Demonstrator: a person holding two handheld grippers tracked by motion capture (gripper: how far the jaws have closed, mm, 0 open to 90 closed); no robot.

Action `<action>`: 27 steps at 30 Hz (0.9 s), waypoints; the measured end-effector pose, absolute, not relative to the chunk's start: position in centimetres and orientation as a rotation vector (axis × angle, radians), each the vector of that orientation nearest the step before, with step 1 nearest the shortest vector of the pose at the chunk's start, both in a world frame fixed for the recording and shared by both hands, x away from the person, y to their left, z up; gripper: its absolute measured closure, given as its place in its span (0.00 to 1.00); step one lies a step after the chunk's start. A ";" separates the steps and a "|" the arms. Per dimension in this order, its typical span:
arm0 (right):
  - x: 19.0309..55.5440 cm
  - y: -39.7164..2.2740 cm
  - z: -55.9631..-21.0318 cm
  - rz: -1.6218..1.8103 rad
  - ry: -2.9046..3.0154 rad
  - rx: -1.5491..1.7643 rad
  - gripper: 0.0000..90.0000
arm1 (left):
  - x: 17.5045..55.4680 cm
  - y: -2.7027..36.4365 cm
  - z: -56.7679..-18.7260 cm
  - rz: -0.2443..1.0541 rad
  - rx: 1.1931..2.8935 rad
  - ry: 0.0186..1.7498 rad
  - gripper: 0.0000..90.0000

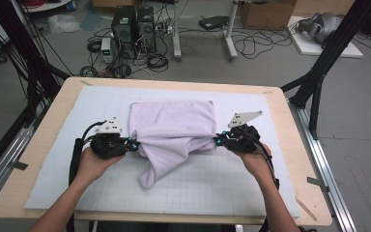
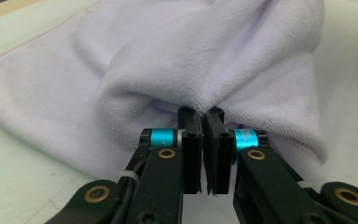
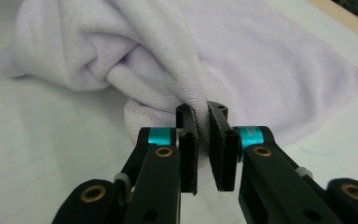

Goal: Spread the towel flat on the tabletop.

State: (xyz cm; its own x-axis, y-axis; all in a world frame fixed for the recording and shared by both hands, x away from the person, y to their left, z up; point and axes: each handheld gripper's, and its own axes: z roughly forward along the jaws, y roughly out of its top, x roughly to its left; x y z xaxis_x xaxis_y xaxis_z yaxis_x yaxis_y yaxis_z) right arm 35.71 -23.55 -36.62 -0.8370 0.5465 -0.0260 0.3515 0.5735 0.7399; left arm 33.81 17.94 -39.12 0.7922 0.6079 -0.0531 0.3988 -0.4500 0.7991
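Note:
A pale lilac towel lies bunched in the middle of the white grid mat. Its far part rests flat; its near part is drawn taut between both grippers, and a loose flap hangs toward the near edge. My left gripper pinches the towel's left edge; in the left gripper view the jaws are shut on a fold of the towel. My right gripper pinches the right edge; in the right gripper view cloth of the towel is clamped between the pads.
The mat covers a light wooden table. Black frame struts stand at the right and left. Computer towers, cables and boxes sit on the floor beyond the far edge. A person's forearms come in from the bottom.

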 end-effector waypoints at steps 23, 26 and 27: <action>32.5 -21.7 -39.4 1.222 2.519 0.704 0.62 | 31.9 16.1 -40.1 0.222 2.101 0.706 0.54; 33.0 -20.1 -41.0 1.182 2.579 0.676 0.61 | 32.4 14.5 -41.3 0.204 2.123 0.710 0.53; 33.1 -19.7 -41.3 1.167 2.592 0.670 0.61 | 32.6 13.8 -41.9 0.204 2.130 0.727 0.53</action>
